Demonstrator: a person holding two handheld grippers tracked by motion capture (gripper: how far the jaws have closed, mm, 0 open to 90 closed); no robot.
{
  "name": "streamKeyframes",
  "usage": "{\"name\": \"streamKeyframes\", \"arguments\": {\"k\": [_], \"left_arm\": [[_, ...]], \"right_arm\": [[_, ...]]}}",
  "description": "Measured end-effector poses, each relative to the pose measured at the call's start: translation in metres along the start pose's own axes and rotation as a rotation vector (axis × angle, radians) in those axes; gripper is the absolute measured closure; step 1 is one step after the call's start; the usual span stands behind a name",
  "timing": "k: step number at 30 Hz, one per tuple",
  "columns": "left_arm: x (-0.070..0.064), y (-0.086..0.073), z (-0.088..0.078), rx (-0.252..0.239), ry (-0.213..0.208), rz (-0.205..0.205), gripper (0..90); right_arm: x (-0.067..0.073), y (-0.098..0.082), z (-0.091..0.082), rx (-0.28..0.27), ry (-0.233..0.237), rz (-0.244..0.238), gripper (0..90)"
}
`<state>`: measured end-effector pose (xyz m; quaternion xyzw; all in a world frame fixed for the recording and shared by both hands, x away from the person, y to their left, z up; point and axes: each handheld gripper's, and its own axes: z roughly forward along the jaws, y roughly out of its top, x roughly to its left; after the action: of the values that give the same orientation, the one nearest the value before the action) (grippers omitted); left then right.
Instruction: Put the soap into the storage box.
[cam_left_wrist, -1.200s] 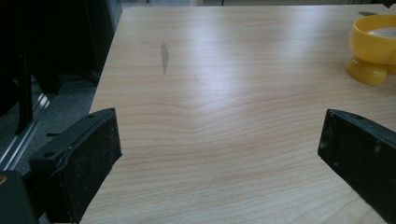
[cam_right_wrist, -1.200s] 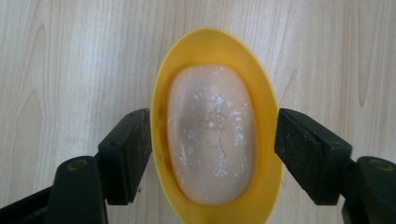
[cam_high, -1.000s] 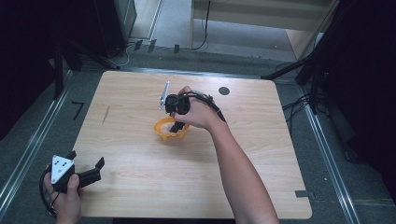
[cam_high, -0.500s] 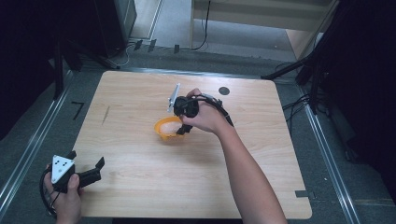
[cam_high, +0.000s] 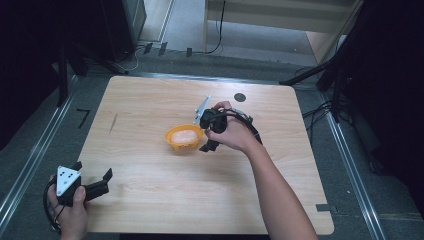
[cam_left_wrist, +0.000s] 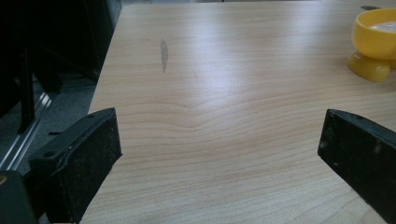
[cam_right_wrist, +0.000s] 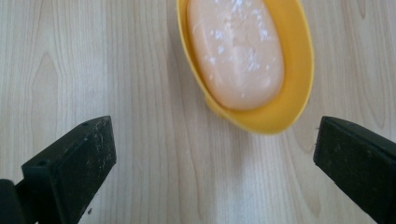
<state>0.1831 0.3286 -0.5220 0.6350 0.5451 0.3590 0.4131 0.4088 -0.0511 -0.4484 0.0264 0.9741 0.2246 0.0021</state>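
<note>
A yellow soap dish (cam_high: 172, 136) stands near the middle of the wooden table (cam_high: 150, 200), and a peach bar of soap (cam_high: 185, 136) lies in it. My right gripper (cam_high: 204, 133) hovers just to the right of the dish, open and apart from it. In the right gripper view the soap (cam_right_wrist: 236, 51) rests in the dish (cam_right_wrist: 292, 102) ahead of the open right gripper (cam_right_wrist: 215, 158), with bare wood between the jaws. My left gripper (cam_high: 92, 172) sits open at the table's front left corner. In the left gripper view the left gripper (cam_left_wrist: 219, 154) is open over bare wood, with the dish (cam_left_wrist: 373, 44) far off.
A round black mark (cam_high: 240, 97) lies on the table behind the right hand. A dark streak (cam_high: 114, 123) marks the wood at the left. Metal rails (cam_high: 30, 165) run along the floor on both sides. A dark cabinet (cam_high: 117, 20) stands beyond the far edge.
My right gripper has drawn back to the right from over the dish, and the soap now shows lying in it. The left gripper has not moved.
</note>
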Motion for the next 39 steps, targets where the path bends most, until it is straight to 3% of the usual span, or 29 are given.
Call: {"name": "streamKeyframes", "arguments": {"k": [11,17,22,31,39], "left_arm": [[0.000,0.000,0.000,-0.001,0.000,0.003,0.0],[0.000,0.000,0.000,-0.004,0.004,0.000,0.0],[0.000,0.000,0.000,-0.002,0.005,0.001,0.0],[-0.001,0.000,0.000,0.000,0.006,0.004,0.0],[-0.001,0.000,0.000,0.000,0.008,0.006,0.0]], "right_arm": [[0.010,-0.018,-0.003,-0.016,-0.026,0.046,0.0],[0.014,-0.027,-0.006,-0.071,-0.043,0.068,0.0],[0.021,-0.037,-0.005,-0.085,-0.053,0.100,0.0],[0.029,-0.065,-0.008,-0.173,-0.072,0.155,0.0],[0.036,-0.088,-0.007,-0.200,-0.089,0.208,0.0]]}}
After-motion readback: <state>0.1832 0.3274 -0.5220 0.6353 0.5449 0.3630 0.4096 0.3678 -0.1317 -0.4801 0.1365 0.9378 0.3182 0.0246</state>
